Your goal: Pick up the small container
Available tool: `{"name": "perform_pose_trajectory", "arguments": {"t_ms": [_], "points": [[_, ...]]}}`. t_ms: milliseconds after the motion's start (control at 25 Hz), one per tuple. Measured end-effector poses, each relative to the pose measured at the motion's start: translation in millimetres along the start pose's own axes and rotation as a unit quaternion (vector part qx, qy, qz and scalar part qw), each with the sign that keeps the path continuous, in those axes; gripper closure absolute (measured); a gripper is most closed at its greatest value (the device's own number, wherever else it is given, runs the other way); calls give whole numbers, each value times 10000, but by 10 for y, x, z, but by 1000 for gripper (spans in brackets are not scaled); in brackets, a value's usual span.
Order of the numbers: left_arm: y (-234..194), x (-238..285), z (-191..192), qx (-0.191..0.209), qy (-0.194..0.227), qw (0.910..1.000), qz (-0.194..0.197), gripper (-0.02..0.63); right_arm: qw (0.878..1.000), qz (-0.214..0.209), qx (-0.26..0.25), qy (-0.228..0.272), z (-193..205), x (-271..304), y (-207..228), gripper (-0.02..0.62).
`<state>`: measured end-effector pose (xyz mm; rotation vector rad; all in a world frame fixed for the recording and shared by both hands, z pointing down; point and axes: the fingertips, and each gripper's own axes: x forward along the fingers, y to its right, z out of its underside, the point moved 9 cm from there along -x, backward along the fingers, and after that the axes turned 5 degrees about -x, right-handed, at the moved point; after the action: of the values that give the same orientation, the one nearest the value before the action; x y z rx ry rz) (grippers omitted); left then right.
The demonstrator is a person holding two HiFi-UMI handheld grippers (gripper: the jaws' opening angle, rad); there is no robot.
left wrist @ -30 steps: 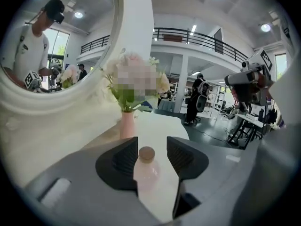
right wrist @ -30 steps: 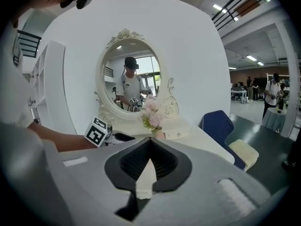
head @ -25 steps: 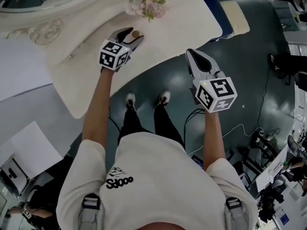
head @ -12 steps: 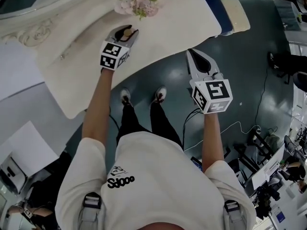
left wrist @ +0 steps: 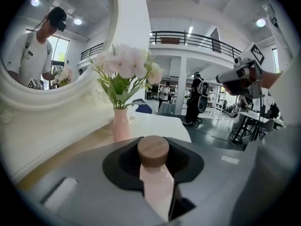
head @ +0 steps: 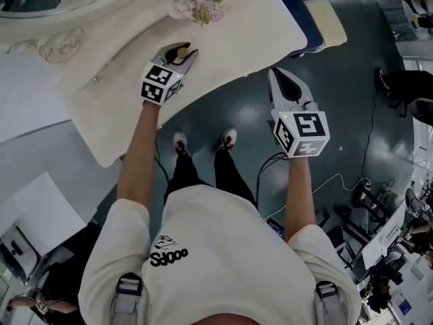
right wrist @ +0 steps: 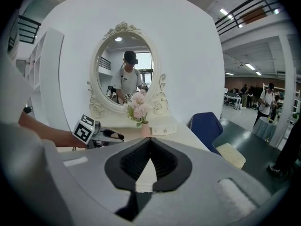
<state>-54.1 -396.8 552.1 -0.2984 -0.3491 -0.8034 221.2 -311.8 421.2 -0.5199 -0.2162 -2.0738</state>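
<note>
The small container, a pale pink bottle with a round wooden cap, stands between the jaws of my left gripper. The jaws are closing and their pads touch its sides. In the head view the left gripper reaches over the cream dressing table, and only a tan bit of the container shows between its jaws. My right gripper hovers over the floor off the table's front edge, shut with nothing in it. In its own view the right gripper has its tips meeting, and the left gripper shows to the left.
A pink vase of flowers stands just behind the container, near an ornate oval mirror. A small white box lies on the table's right part. A blue chair and a cream cushion stand to the right.
The left gripper's jaws have come together around the container, which stood free between the wide jaws a second ago. The right gripper has stayed in about the same place.
</note>
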Motion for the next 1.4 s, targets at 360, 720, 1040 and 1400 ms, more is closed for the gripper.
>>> {"name": "perform_pose_trajectory", "arguments": {"t_ms": [360,720,1040,1400], "points": [[315,-860,-498,366,491,9981,84,478,9986,193,-156,460,-291,-261,-247,594],[404,-1684,-1070,630,995,9914,-573,477,9900,13,-924,1066,-842,-393,-610,594],[486,-2157,-1418,683,1370,9848,-823,477,9821,-175,-1122,1500,-1210,-474,-749,594],[733,-2570,-1677,1073,1835,9736,-837,479,9748,-391,-1357,1730,-1472,-589,-922,594]]}}
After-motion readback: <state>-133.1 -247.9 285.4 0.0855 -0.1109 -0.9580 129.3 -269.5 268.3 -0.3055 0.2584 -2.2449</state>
